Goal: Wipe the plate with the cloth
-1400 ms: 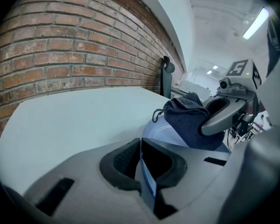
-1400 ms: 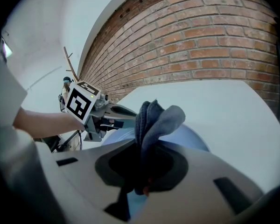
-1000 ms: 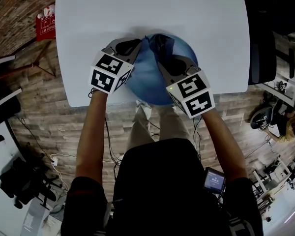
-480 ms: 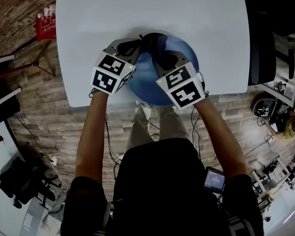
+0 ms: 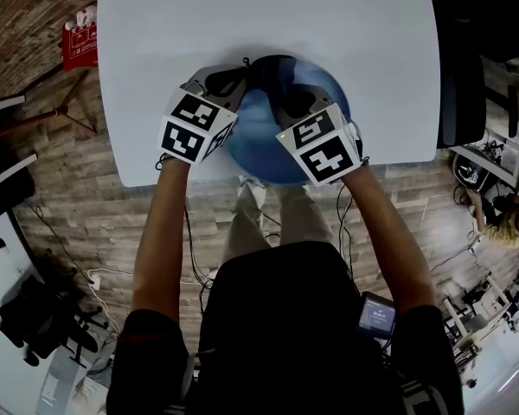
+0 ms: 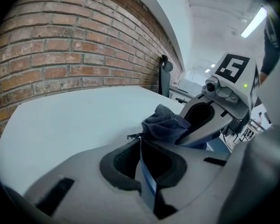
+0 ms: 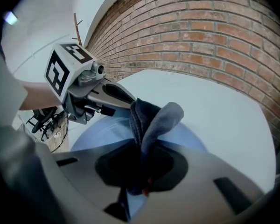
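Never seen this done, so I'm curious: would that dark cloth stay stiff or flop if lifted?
Probably floppy: the cloth bunches and folds over itself where the right gripper pinches it between its jaws. Likely light, being thin soft fabric. Its fuzzy surface should drag rather than slide on the smooth blue plate.

You are in what looks like a lab or test studio rather than a home. Your white table (image 5: pixel 268 15) stands by a bare brick wall (image 6: pixel 60 45) on a wood-plank floor (image 5: pixel 95 223), and loose cables (image 5: pixel 189 245) trail across that floor under the table's near edge. A red box (image 5: pixel 80 46) and thin stand legs (image 5: pixel 65 115) sit off the table's left side, with a black office chair (image 5: pixel 463 102) to its right. Racks of gear (image 5: pixel 489 318) crowd the floor at lower right. A strip light (image 6: pixel 254 22) runs across the white ceiling, and another person (image 5: pixel 510 219) is at the right edge.
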